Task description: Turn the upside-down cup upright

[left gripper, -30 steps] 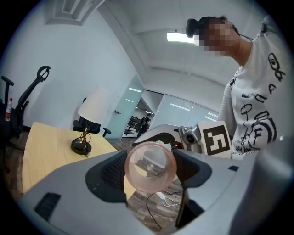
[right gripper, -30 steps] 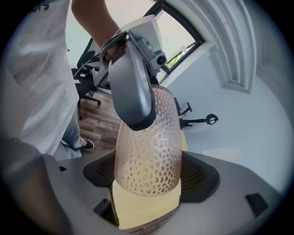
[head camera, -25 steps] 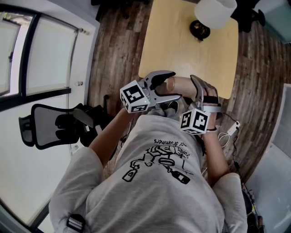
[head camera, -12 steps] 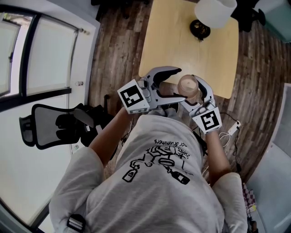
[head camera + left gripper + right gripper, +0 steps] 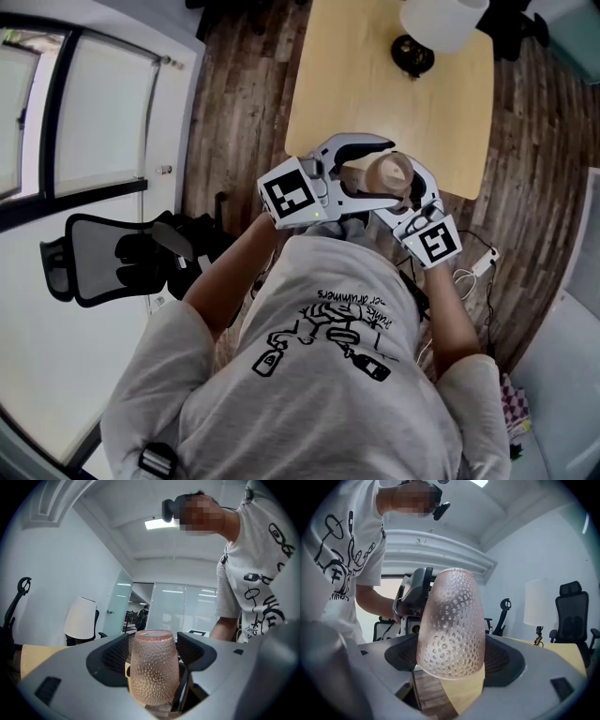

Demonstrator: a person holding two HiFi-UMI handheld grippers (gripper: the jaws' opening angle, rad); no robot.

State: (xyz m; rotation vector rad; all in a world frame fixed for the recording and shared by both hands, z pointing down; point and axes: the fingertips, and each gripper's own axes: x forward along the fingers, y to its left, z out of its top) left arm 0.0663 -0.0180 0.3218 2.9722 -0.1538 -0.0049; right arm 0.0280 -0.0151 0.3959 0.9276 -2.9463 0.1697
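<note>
The right tongs (image 5: 450, 658) grip the one dimpled cup (image 5: 389, 174) in the air over the near edge of the tabletop (image 5: 375, 84). The left tongs (image 5: 153, 649) stand open around it, their pads just beside its sides. If the right tongs let go before the left ones close firmly, the smooth, rounded cup could slip and drop to the floor (image 5: 244, 94). There is one cup, two tongs, one tabletop, and one lamp (image 5: 441, 23) on it.

You've got in head view: 1 cup (image 5: 392, 173), 2 grippers (left gripper (image 5: 390, 171), right gripper (image 5: 405, 192)), 1 table (image 5: 361, 89), 1 lamp (image 5: 441, 23), 1 office chair (image 5: 103, 258).
</note>
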